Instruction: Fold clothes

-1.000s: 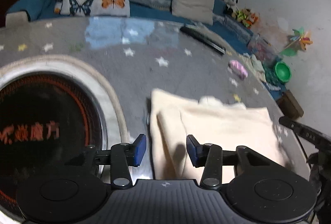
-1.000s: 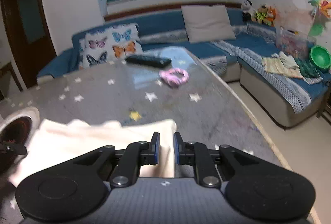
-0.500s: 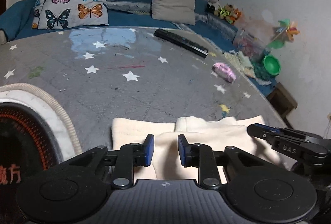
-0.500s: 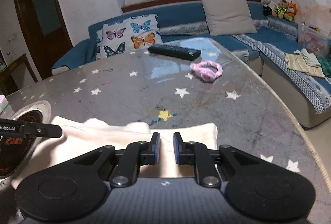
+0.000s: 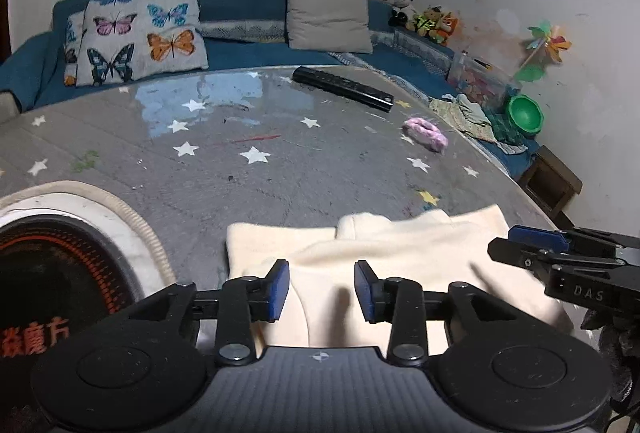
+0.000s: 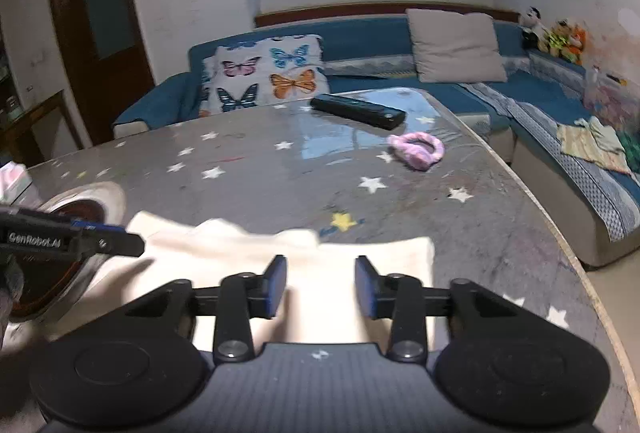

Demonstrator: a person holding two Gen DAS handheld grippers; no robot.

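Cream fleece garment (image 5: 400, 253), soft and light, lies folded on the star-patterned counter (image 5: 280, 173); left tongs (image 5: 322, 287) and right tongs (image 6: 320, 285) are opening, empty, above it. Edges and corners look best to pinch.

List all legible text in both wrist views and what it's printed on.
"DAS" – white letters on the side of the right gripper, seen in the left wrist view.
"GenRobot.AI" – white letters on the side of the left gripper, seen in the right wrist view; slightly blurred.
"魔方" – orange characters on the round black cooktop; a character before them is cut off and unreadable.
No other text is readable.
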